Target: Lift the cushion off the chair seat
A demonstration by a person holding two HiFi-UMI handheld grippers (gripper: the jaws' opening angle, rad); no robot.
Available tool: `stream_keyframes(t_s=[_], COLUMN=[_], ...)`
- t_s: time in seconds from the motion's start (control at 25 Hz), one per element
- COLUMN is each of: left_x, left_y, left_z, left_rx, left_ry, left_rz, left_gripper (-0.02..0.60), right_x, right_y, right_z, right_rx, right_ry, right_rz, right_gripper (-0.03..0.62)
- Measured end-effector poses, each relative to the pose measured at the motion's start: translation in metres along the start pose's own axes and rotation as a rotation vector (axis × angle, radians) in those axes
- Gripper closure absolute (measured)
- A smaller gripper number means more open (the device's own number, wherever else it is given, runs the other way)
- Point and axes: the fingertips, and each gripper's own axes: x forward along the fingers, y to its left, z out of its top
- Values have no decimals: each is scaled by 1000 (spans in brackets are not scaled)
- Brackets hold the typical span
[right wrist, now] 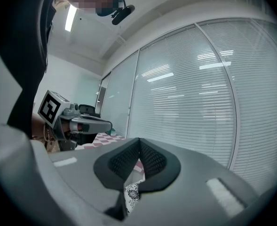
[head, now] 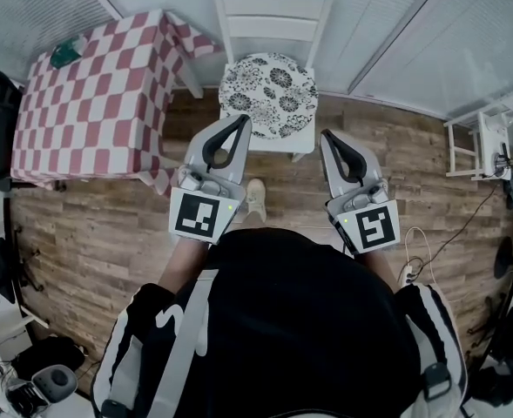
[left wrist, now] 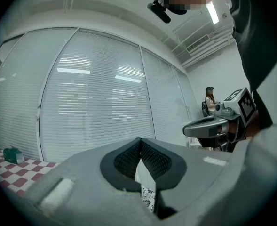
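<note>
**Sam:** Where is the cushion sitting?

**Me:** The cushion (head: 267, 94) is lying flat on the seat of the white chair (head: 273, 11), right in front of me. It is covering almost the whole seat. A table (head: 91, 94) with a red and white cloth is standing just beside the chair, on my left.

**Sam:** What are your 2 grippers doing?

**Me:** I am holding the left gripper (head: 239, 120) and the right gripper (head: 327, 135) out level, side by side, pointing at the chair. The fingers on both are pressed together, and nothing is sitting between them. The left tip is showing over the front edge of the cushion and the right tip is just beside it. I am thinking neither one is touching it.

**Sam:** How is the cushion going to feel?

**Me:** I am guessing it is soft and light. It is looking like a thin round pad in flower cloth. A pad like that is going to bend and droop if I am lifting it by 1 side only. The cloth is not looking slippery, and nothing on it can break. I am not seeing any ties to the chair, but some could be hiding at the back.

**Sam:** So where are you planning to grab it?

**Me:** I am planning on the front rim, with 1 gripper near each side. The fingers are needing to open first. Then I am wanting to pinch the soft edge and lift both sides together.
</note>
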Motion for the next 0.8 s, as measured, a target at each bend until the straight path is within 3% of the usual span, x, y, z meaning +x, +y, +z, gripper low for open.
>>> stream_keyframes(t_s=[0.8], left_x=[58], left_y=[83], left_z=[-7], left_rx=[-3], left_ry=[10], left_rz=[-16], left_gripper=[580], right_x=[99], right_y=[-32], right_z=[4], right_rx=[10], right_ry=[-9], right_rz=[-23], right_gripper=[600])
